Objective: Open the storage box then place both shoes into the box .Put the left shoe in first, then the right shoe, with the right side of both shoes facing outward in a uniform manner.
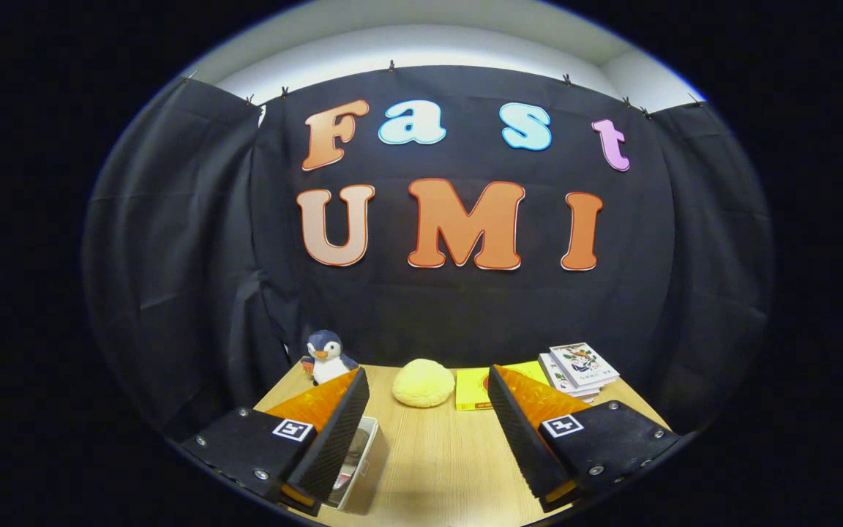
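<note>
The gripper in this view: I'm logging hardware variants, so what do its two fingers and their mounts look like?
The gripper has two wedge-shaped fingers with finely ribbed inner faces, tapering toward their tips. Each sits on a flat black mount plate fastened with round silver screws. Each plate carries a small square black-and-white marker near the finger's base. No cable or sleeve can be seen. The fingers stand wide apart over the wooden table.

A white storage box (364, 457) rests on the desk (443, 461) just behind the left finger, which hides most of it. Its pale side wall shows; whether it is open cannot be told.
</note>
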The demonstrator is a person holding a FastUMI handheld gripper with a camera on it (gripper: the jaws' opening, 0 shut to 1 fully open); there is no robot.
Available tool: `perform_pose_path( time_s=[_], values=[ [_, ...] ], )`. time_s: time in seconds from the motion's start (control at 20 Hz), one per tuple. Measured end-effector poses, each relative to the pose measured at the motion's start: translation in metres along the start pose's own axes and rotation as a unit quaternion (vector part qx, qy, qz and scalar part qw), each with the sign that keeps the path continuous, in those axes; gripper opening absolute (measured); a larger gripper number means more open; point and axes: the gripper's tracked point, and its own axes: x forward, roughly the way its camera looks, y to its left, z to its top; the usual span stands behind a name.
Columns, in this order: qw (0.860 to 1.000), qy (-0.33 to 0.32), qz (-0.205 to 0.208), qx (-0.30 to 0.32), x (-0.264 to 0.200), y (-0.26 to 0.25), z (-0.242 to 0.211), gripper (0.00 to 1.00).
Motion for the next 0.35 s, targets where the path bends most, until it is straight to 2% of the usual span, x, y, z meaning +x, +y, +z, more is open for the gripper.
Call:
perform_pose_path(
  time_s=[0.35],
  values=[
    [1.000, -0.010, 0.024, 0.015, -0.008, -0.031, 0.004, 0.98]
  ],
)
